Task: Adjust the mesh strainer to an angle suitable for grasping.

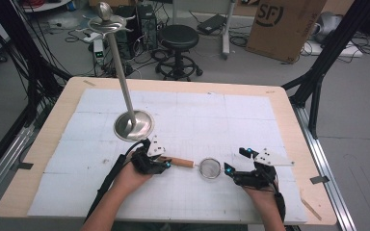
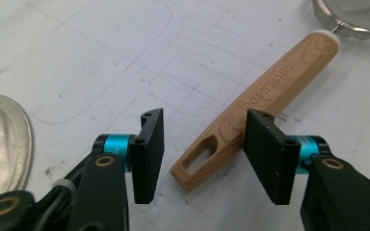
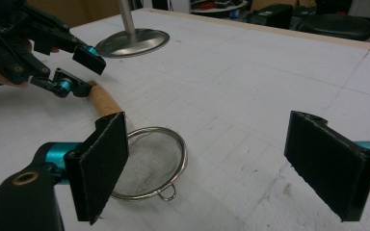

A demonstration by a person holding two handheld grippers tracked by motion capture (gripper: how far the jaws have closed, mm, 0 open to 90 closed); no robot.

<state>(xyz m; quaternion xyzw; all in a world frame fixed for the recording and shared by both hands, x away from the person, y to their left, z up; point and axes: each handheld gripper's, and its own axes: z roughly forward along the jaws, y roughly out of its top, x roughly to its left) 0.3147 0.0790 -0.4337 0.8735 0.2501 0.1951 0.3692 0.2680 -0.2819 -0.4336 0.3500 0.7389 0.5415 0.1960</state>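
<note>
A small metal mesh strainer (image 1: 211,168) with a wooden handle (image 1: 180,162) lies flat on the white mat near the table's front. My left gripper (image 1: 166,163) straddles the end of the handle (image 2: 270,91), near its hanging slot. The jaws stand open: the left pad is clear of the wood and the right pad sits right beside it. My right gripper (image 1: 235,160) is wide open just right of the strainer bowl (image 3: 149,163), with nothing between its pads (image 3: 327,163). The left gripper (image 3: 84,74) also appears in the right gripper view, at the handle (image 3: 103,101).
A tall metal stand rises from a round base (image 1: 134,126) behind the left hand and carries a dish at its top (image 1: 107,21). The base (image 2: 0,139) lies close to the left jaw. Beyond the table stand a black stool (image 1: 178,38) and a cardboard box (image 1: 284,24).
</note>
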